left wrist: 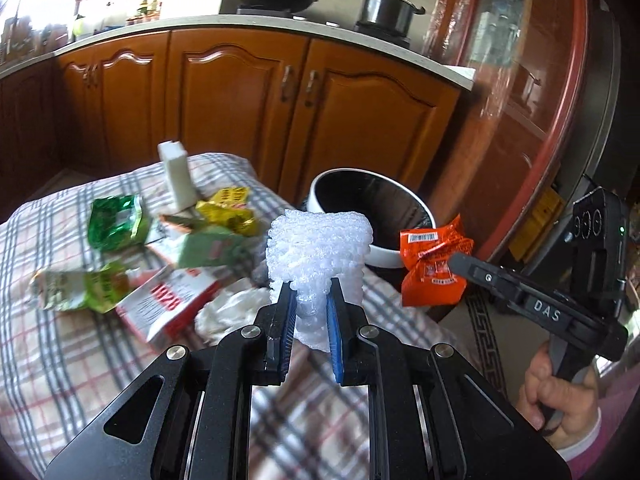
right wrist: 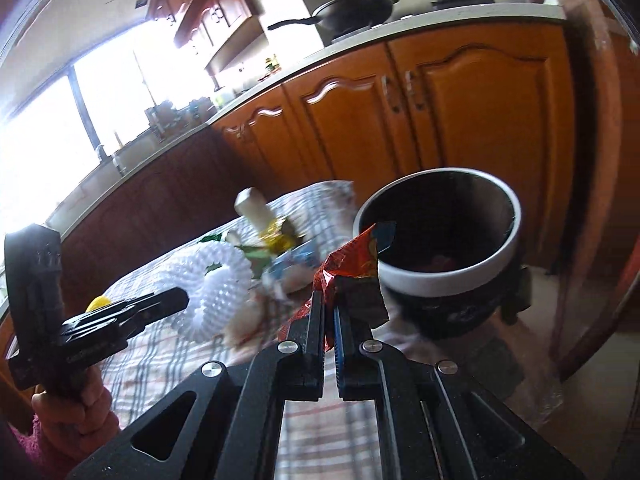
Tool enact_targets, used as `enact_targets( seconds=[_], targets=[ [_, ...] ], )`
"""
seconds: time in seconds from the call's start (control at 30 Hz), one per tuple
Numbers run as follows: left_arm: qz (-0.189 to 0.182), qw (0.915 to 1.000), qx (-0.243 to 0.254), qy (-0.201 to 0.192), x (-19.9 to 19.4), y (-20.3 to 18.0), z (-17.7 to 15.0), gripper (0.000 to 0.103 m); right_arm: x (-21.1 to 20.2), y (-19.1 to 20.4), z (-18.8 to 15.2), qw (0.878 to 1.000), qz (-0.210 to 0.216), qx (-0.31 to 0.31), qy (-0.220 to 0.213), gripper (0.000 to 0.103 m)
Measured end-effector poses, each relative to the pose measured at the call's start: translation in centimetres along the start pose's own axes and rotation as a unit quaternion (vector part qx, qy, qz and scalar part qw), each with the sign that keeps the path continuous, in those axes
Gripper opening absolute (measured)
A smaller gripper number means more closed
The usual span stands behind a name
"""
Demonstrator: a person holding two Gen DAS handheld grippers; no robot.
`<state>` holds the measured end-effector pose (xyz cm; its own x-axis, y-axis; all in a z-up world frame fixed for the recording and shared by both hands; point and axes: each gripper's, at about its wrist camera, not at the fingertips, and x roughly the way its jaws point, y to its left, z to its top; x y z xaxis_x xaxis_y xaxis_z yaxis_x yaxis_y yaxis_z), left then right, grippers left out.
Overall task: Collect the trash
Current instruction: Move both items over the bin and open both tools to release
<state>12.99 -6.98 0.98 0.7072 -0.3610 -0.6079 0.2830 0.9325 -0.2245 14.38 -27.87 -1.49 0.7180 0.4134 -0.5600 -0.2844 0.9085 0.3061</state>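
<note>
Plaid cloth (left wrist: 60,340) bears crinkled wrappers; fingers pinch bumpy white foam netting (left wrist: 316,248).

Light: daylight floods through the window (right wrist: 60,128), blown out white.
Blur: wrappers (left wrist: 116,224) on the tablecloth (left wrist: 60,360) smear (motion).
Edges: fisheye bends the counter (left wrist: 248,24); corners darken.

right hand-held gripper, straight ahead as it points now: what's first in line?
Probably the trash bin. The right hand-held gripper, shut on the orange wrapper, aims toward the bin's near rim and open mouth. Depth is unclear in the fisheye, so it may meet the rim first.
</note>
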Motion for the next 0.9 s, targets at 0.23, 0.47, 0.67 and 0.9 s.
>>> enact_targets(
  seconds=[0.23,0.47,0.67,0.9],
  targets=[
    [-0.016,0.9998,0.006,0.010,2.6,-1.7,1.5,0.013,0.6,-3.1,1.9,1.000,-0.028,0.003,-0.007,0.004],
    [-0.026,0.9993,0.024,0.014,5.3,-3.8,3.7,0.013,1.9,-5.5,4.0,0.999,-0.049,0.000,-0.012,0.004],
    [-0.027,0.9989,0.032,0.021,8.0,-5.0,5.6,0.014,3.3,-7.4,5.9,0.998,-0.063,-0.004,-0.007,0.004],
    [-0.033,0.9979,0.022,0.051,12.1,-5.2,7.1,0.014,5.6,-9.2,7.1,0.997,-0.076,-0.003,0.010,0.004]
  ],
)
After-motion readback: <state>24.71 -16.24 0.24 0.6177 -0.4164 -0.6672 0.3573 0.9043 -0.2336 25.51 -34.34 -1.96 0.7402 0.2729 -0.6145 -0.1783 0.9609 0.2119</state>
